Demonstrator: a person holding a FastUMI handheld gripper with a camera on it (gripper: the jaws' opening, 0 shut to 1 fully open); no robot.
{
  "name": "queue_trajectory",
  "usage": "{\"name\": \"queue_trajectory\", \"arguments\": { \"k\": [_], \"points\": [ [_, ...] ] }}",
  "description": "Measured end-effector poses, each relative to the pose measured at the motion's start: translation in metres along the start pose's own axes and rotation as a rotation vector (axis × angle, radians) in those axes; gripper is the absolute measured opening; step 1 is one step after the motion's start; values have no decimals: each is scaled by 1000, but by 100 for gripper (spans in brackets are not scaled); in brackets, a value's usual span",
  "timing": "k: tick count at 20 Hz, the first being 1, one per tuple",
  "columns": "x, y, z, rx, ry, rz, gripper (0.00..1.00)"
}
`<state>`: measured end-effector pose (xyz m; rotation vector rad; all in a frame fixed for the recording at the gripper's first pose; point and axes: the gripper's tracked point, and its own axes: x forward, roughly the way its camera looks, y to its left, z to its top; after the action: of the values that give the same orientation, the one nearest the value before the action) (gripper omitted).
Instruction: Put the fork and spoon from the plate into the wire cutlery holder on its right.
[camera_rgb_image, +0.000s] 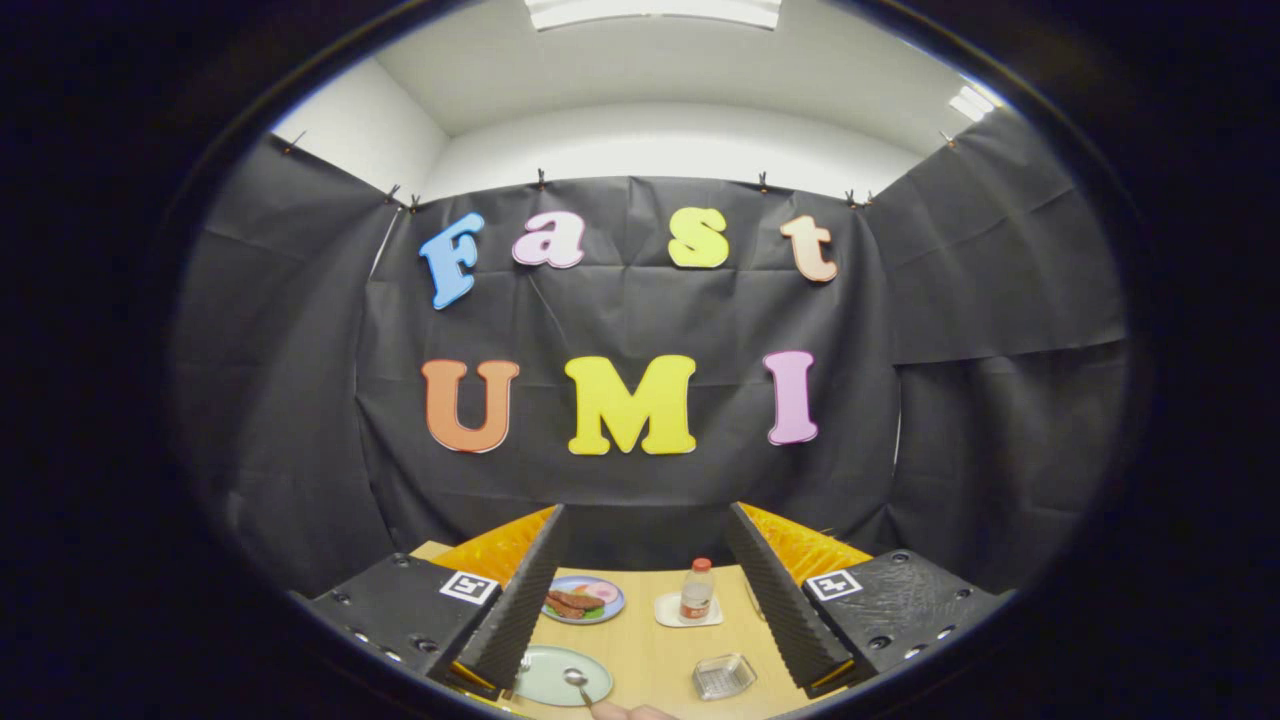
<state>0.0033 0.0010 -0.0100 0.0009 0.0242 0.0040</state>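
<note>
My gripper (645, 512) is open and held high above the table, its two black ribbed fingers (515, 610) spread wide with nothing between them. Far below, between the fingers, a pale green plate (545, 685) lies on the wooden table (650, 640). A spoon (577, 680) rests on the plate with its bowl near the plate's right side. The fork (522, 664) lies at the plate's left edge, partly hidden by the left finger. To the plate's right sits the low, silvery cutlery holder (724, 676), close to the right finger.
Beyond the green plate stands a blue-rimmed plate of food (585, 599). A small bottle with a red cap (697, 590) stands on a white coaster beside it. Black cloth walls close in the table behind and on both sides.
</note>
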Motion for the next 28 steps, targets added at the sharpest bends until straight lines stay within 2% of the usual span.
{"name": "queue_trajectory", "arguments": {
  "k": [4,8,12,19,21,25,28],
  "points": [
    [10,2,-31,-25,51,-8,96],
    [25,9,-86,-59,148,-21,96],
    [40,28,-161,-63,304,3,96],
    [56,70,-294,-180,599,87,96],
    [52,83,-331,-200,699,123,93],
    [53,93,-381,-248,816,136,91],
    [58,99,-409,-225,897,142,78]
  ]
}}
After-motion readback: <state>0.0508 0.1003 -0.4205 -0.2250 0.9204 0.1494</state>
